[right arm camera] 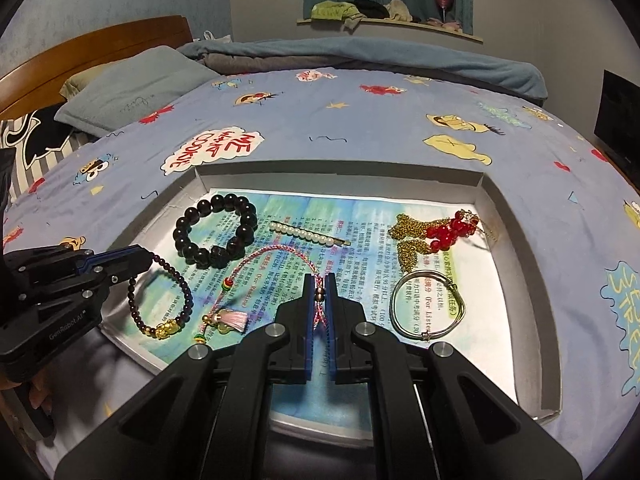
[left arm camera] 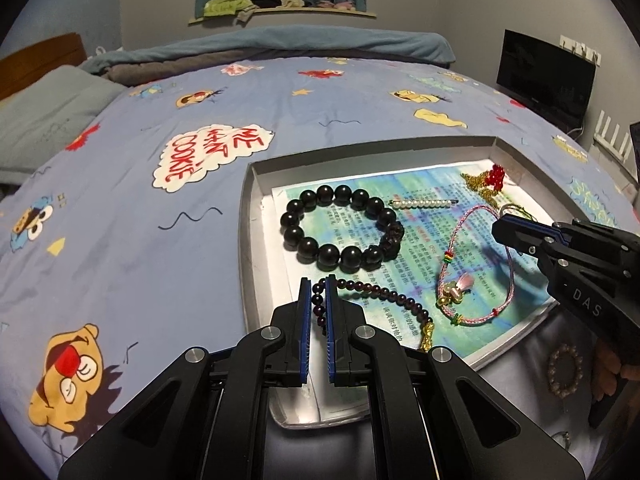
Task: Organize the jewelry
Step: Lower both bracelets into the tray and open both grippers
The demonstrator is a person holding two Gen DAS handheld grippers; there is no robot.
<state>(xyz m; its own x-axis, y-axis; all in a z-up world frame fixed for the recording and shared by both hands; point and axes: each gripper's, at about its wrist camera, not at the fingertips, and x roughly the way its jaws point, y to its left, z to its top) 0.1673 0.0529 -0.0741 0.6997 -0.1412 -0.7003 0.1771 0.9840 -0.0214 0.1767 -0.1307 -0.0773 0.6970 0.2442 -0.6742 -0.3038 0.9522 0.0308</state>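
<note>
Covering most of both views, bed (right arm camera: 360,128) with blue cartoon sheet; pillow (right arm camera: 132,88) upper left, blanket (right arm camera: 360,56) along the far edge. Tray (right arm camera: 516,240), shallow and grey, sits on the sheet at frame centre, lined with a printed page (right arm camera: 360,216).

Left gripper (left arm camera: 318,284), lower centre of left view: jaws closed on dark red bead bracelet (left arm camera: 384,294), which trails right across the page to a gold charm. Right gripper (right arm camera: 320,280), lower centre of right view: jaws closed on pink cord bracelet (right arm camera: 276,254); its loop lies on the page ahead of the fingers, tassel at lower left.

Remaining pieces on the page, all apart from the grippers:
- black bead bracelet (right arm camera: 216,232), upper left of tray
- gold chain (right arm camera: 408,240) with red beads (right arm camera: 448,232), upper right
- silver bangle (right arm camera: 428,308), right, below chain
- pearl hair clip (right arm camera: 308,232), centre, just beside black beads
</note>
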